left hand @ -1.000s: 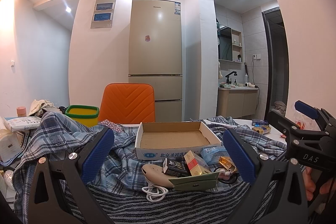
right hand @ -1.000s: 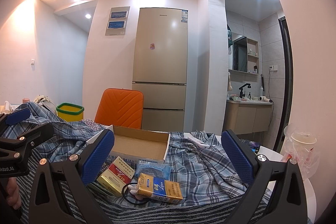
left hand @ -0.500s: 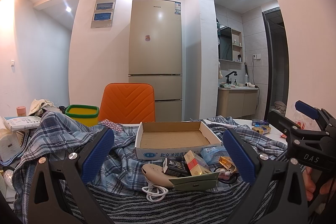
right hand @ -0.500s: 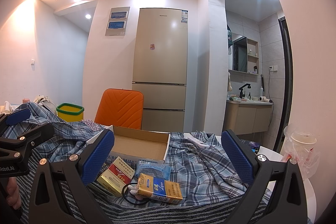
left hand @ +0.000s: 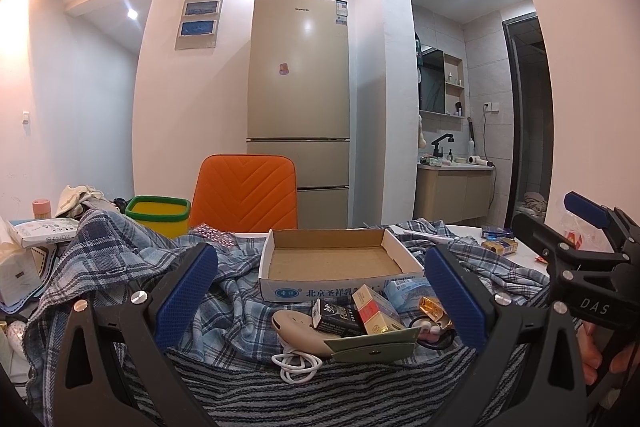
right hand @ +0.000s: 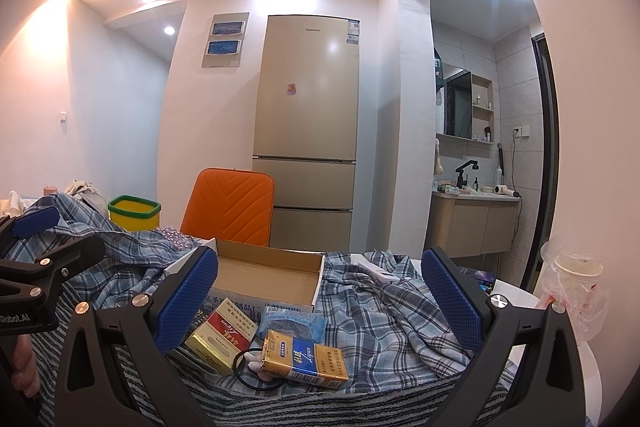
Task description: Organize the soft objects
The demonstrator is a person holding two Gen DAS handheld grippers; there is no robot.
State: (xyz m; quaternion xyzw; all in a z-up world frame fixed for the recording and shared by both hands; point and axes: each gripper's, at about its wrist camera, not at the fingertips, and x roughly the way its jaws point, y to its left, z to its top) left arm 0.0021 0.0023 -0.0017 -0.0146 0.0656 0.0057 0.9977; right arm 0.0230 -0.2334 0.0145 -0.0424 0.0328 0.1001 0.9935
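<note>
A blue plaid shirt (left hand: 120, 259) lies crumpled over the table, also in the right wrist view (right hand: 384, 311). A grey striped cloth (left hand: 256, 391) lies in front of it. On them sits an empty cardboard tray (left hand: 340, 259), with cigarette packs (right hand: 304, 359), a blue packet (right hand: 294, 323), a beige case (left hand: 298, 331), a green pouch (left hand: 376, 345) and a white cable (left hand: 298, 367) before it. My left gripper (left hand: 320, 303) is open and empty above the striped cloth. My right gripper (right hand: 316, 299) is open and empty over the packs.
An orange chair (left hand: 246, 195) and a beige fridge (left hand: 298, 87) stand behind the table. A yellow bin with a green rim (left hand: 158, 213) sits at the back left. Boxes (left hand: 40, 231) pile at the left. A bagged cup (right hand: 576, 275) stands at the right.
</note>
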